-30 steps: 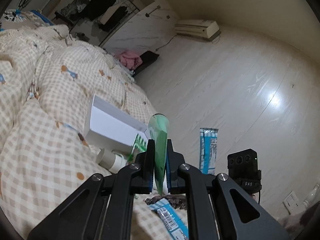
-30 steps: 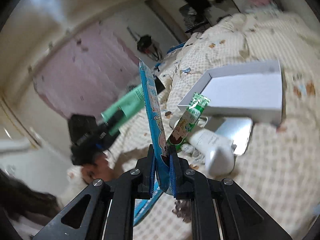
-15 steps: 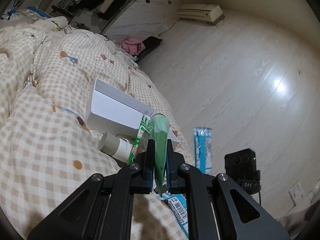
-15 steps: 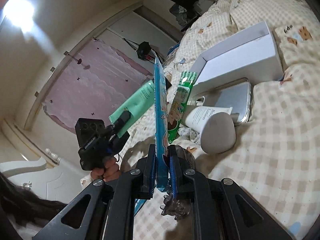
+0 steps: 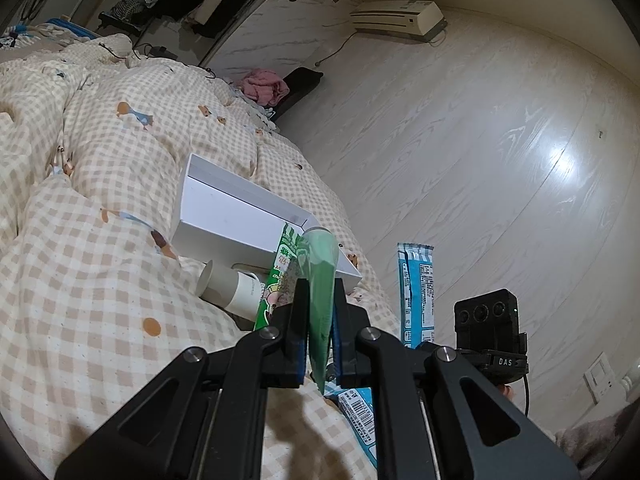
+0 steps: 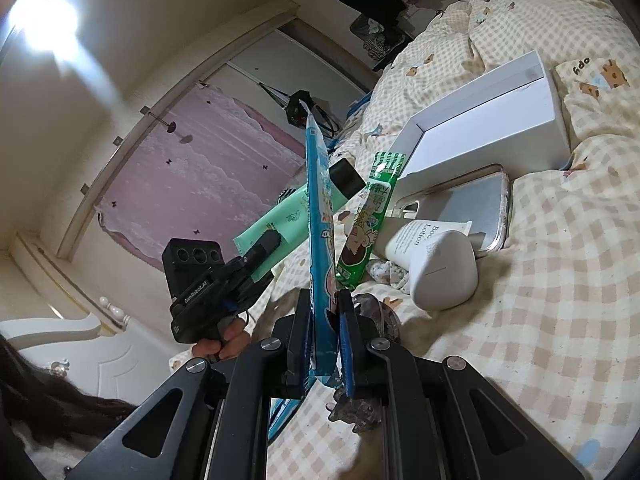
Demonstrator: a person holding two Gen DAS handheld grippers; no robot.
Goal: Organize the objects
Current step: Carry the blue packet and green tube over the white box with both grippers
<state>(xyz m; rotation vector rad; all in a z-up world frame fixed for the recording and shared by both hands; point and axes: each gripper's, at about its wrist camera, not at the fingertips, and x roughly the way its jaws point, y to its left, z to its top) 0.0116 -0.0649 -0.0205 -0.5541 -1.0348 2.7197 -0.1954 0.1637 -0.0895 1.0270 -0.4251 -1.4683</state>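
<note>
Left gripper [image 5: 317, 344] clamps a soft green tube [image 5: 320, 280] by its flat crimped tail, right gripper [image 6: 324, 344] pinches a light, crinkly blue sachet [image 6: 320, 220] low down, both above the quilt [image 6: 560, 280] near the white box [image 6: 492, 132].

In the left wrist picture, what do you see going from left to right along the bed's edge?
White lotion bottle → green snack packet → green tube held in the left gripper → blue snack packet → the black camera on the other gripper.
</note>
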